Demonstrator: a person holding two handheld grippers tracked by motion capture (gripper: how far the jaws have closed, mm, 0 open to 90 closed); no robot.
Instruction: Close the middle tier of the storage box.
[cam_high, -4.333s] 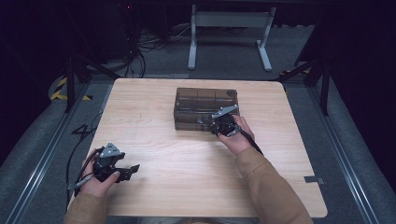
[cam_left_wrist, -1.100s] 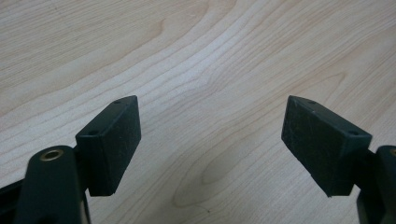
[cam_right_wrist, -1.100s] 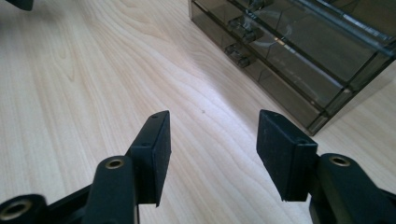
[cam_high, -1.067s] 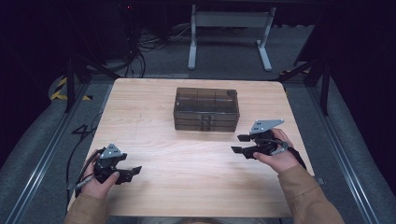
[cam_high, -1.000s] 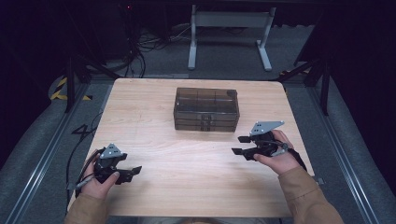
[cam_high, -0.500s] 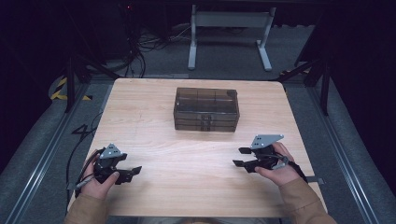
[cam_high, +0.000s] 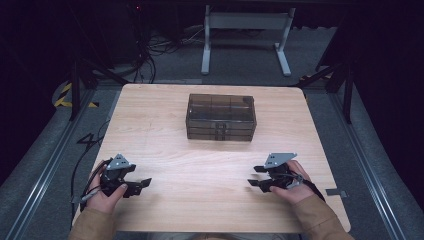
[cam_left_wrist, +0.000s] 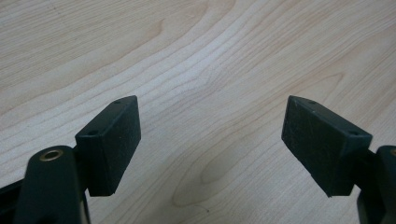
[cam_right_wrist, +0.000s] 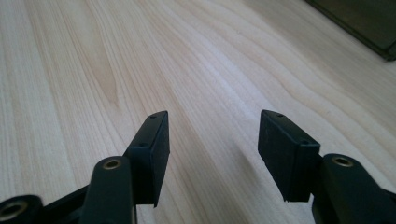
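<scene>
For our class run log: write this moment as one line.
left gripper: open, empty | right gripper: open, empty | smoked plastic drawer box: shut, mid-table, untouched | wooden table

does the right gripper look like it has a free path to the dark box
Probably yes. The right gripper sits open on the near right of the table, and bare wood lies between it and the dark box; nothing stands in the way.

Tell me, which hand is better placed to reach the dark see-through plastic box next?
Probably the right. The right gripper sits open on the wooden table, nearer the dark see-through plastic box than the open left gripper. The box's corner shows in the right gripper view.
</scene>
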